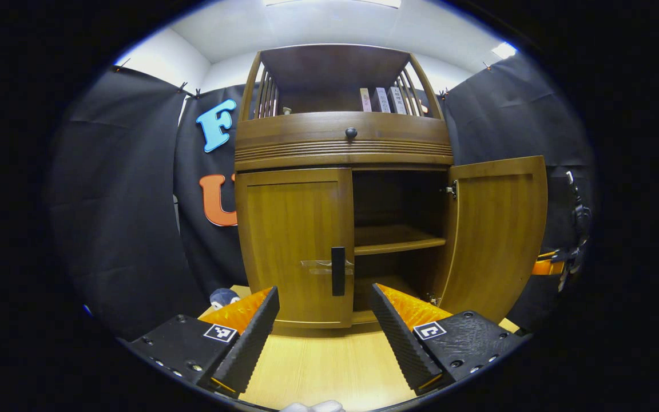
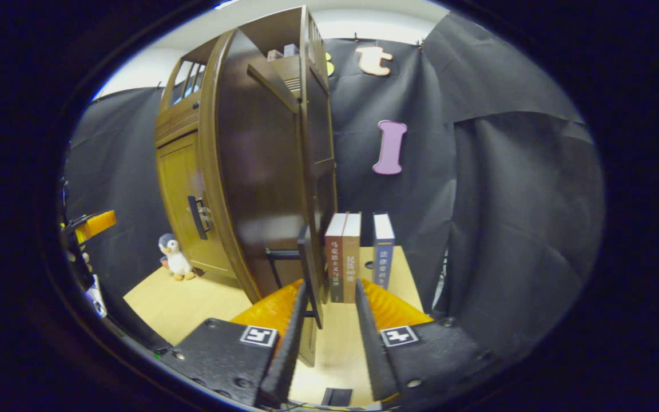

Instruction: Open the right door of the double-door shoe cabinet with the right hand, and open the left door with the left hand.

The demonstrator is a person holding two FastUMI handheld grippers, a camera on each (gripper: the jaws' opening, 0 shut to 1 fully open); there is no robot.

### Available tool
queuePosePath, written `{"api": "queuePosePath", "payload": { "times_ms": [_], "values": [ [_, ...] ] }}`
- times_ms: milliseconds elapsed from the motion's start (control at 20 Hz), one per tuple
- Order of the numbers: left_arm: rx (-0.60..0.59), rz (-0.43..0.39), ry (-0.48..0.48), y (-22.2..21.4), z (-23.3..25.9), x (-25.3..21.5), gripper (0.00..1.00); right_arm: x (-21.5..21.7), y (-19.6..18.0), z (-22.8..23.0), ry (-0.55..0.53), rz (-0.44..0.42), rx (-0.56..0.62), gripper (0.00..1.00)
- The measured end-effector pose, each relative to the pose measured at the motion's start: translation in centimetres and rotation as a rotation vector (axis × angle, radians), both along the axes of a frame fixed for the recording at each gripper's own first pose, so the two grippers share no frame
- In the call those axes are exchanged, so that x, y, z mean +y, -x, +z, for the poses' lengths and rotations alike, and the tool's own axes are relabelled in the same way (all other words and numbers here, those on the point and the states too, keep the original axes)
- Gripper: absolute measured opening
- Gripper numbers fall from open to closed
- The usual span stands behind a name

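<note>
Right door [image 1: 495, 234] swung open | right gripper [image 2: 329, 320] seemingly around its handle [image 2: 306, 269], grip unclear | left gripper [image 1: 324, 326] spread, facing closed left door [image 1: 292, 246] handle [image 1: 338, 270].

Left gripper view faces the shoe cabinet [image 1: 344, 189] head-on from low over the table [image 1: 324, 366], near; right gripper view looks along the open right door [image 2: 261, 171] edge-on, close, toward the booth wall, sharing cabinet, left door [image 1: 295, 246] and tabletop
</note>
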State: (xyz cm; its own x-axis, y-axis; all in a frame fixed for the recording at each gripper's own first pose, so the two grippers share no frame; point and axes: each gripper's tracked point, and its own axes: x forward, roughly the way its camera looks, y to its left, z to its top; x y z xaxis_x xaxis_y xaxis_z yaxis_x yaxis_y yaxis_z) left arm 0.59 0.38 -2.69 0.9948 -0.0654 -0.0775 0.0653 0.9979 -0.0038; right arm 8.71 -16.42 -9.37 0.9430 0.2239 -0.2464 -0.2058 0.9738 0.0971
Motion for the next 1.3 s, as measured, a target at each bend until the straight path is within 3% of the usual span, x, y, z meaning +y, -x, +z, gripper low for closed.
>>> {"api": "queuePosePath", "payload": {
  "times_ms": [150,200,400,550,600,700,750,800,1000,1150,1300],
  "values": [
    [0.005,0.0,-0.01,-0.6,-0.3,1.6,0.96,-1.9,2.6,3.0,-0.008,-0.139,-0.049,0.96],
    [0.003,-0.001,-0.01,-0.8,-0.2,2.1,0.96,-1.8,3.5,4.6,-0.01,-0.171,-0.081,0.99],
    [-0.012,0.003,-0.02,-1.6,0.3,3.9,0.96,-0.5,6.0,9.8,0.016,-0.297,-0.177,0.99],
    [-0.023,0.002,-0.03,-1.9,0.7,4.9,0.96,3.0,6.6,12.5,0.006,-0.328,-0.206,1.0],
    [-0.023,0.001,-0.034,-2.0,0.6,5.2,1.0,4.4,6.8,12.9,-0.003,-0.323,-0.212,0.99],
    [-0.018,0.001,-0.041,-2.2,0.3,5.6,0.96,7.6,6.7,12.9,-0.019,-0.302,-0.224,1.0],
    [-0.015,-0.002,-0.042,-2.4,0.1,5.6,1.0,8.9,6.5,12.3,-0.026,-0.313,-0.218,1.0],
    [-0.012,-0.009,-0.043,-2.6,-0.2,5.5,0.96,10.2,6.5,11.3,-0.024,-0.316,-0.206,1.0],
    [0.0,-0.035,-0.036,-4.2,-1.2,4.0,0.96,17.1,7.5,7.6,-0.014,-0.206,-0.141,1.0],
    [-0.007,-0.064,-0.016,-6.4,-1.5,2.0,1.0,18.8,7.4,6.6,0.019,-0.154,-0.1,1.0],
    [-0.014,-0.084,0.009,-9.7,-1.7,-0.2,0.96,18.9,7.4,6.7,0.032,-0.154,-0.082,1.0]
  ]
}}
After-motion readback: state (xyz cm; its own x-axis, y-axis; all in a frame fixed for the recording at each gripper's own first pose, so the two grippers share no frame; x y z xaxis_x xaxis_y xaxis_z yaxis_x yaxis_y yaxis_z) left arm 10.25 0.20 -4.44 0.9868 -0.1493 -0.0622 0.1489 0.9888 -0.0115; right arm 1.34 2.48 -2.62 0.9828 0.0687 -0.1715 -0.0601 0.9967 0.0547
